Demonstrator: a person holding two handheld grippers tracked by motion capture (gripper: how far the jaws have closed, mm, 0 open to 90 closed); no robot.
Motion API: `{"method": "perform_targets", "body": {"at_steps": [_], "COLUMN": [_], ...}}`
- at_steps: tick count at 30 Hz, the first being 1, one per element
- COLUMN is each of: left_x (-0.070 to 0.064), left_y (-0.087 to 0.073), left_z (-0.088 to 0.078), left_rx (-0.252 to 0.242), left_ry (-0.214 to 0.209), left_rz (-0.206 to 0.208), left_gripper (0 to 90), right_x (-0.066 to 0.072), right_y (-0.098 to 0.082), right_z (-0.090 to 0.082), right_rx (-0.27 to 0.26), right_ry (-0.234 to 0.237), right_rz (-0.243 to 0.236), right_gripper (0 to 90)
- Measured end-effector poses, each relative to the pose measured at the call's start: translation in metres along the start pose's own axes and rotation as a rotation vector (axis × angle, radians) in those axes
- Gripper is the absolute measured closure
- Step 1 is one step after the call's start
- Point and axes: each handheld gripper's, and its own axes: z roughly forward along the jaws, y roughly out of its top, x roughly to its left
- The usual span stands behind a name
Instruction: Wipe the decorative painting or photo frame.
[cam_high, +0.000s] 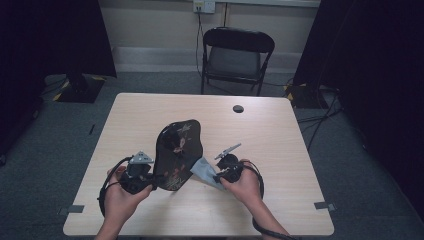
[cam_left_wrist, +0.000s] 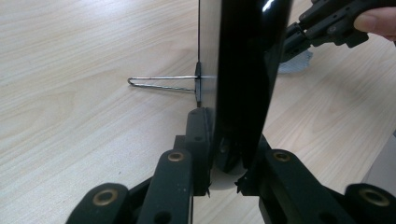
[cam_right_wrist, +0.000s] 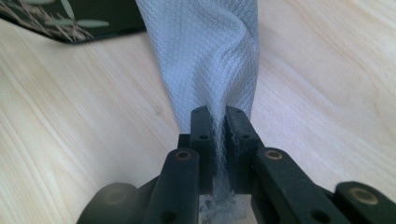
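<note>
Near the desk's (cam_high: 150, 107) six o'clock edge, the left tool (cam_high: 150, 178) is clamping an upright black lacquered plaque (cam_high: 178, 152); the right tool (cam_high: 218, 176) is pinching a grey cloth (cam_high: 204, 167) beside it, wiping seemingly underway.

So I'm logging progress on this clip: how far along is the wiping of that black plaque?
Done: both things are picked up. The left gripper is shut on the black plaque, holding it on edge on the table; the right gripper is shut on the grey cloth. In hand: the cloth sits at the plaque's lower edge. Left: the wiping itself, probably; how much is already wiped can't be told.
</note>
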Motion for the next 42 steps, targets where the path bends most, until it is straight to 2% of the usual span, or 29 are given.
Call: {"method": "perform_targets", "body": {"at_steps": [3,6,12,19,23,29,32,35,42], "left_x": [0.000,0.000,-0.001,-0.001,-0.001,-0.001,-0.001,-0.001,0.000], "left_y": [0.000,0.000,0.000,0.000,0.000,0.001,0.001,0.001,0.001], "left_z": [0.000,0.000,0.000,0.000,0.000,0.000,0.000,-0.001,-0.001], "left_rx": [0.000,0.000,0.002,0.006,0.007,0.012,0.012,0.014,0.016], "left_ry": [0.002,0.002,0.004,0.004,0.004,0.002,0.002,0.001,0.002], "left_rz": [0.002,0.000,-0.003,0.000,0.000,0.003,0.003,0.003,0.009], "left_gripper": [78.9,78.9,78.9,78.9,78.9,78.9,79.0,78.9,78.9], "right_x": [-0.001,-0.002,-0.002,0.002,0.012,0.028,0.035,0.038,0.032], "right_y": [-0.003,-0.004,0.008,0.035,0.055,0.084,0.093,0.096,0.085], "right_z": [-0.005,-0.016,-0.053,-0.102,-0.128,-0.156,-0.157,-0.148,-0.122], "right_rx": [-0.014,-0.037,-0.078,-0.142,-0.172,-0.237,-0.241,-0.220,-0.173], "right_ry": [0.003,0.001,-0.027,-0.043,-0.063,-0.063,-0.062,-0.063,-0.050], "right_rz": [0.009,0.008,-0.027,-0.067,-0.111,-0.142,-0.153,-0.159,-0.138], "right_gripper": [83.3,83.3,83.3,83.3,83.3,83.2,83.2,83.2,83.2]}}
